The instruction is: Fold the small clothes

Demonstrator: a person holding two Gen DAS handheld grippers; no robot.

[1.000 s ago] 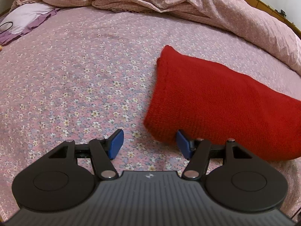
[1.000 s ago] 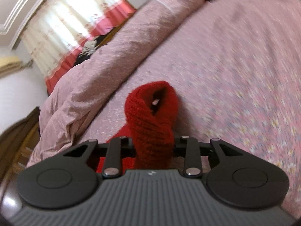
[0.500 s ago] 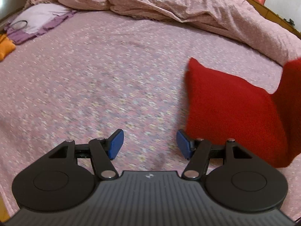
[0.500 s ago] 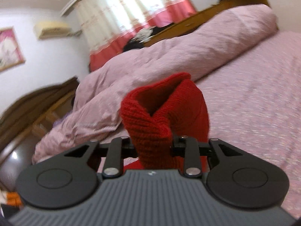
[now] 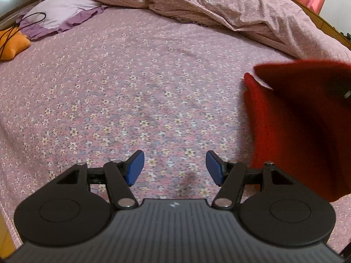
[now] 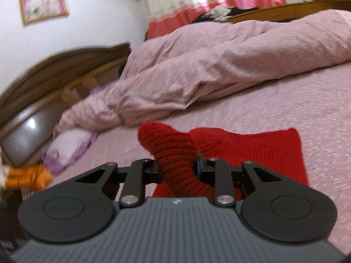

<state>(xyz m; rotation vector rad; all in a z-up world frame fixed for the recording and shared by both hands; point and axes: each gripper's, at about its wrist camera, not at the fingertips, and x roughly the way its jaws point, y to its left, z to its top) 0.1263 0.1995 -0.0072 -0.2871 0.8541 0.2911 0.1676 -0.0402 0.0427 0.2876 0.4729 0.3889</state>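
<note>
A red knitted garment lies on the pink flowered bedsheet at the right of the left wrist view, with one edge lifted and folding over. My left gripper is open and empty above the sheet, to the left of the garment. My right gripper is shut on a bunched edge of the red garment and holds it above the rest of the garment, which lies flat on the bed.
A crumpled pink duvet lies along the far side of the bed. A lilac pillow with a black cable and an orange cushion lie at the far left. A wooden headboard stands behind them.
My right gripper has lifted the garment's edge and carried it over towards the headboard end, folding it over itself. My left gripper has drawn away to the left of the garment, still open.
</note>
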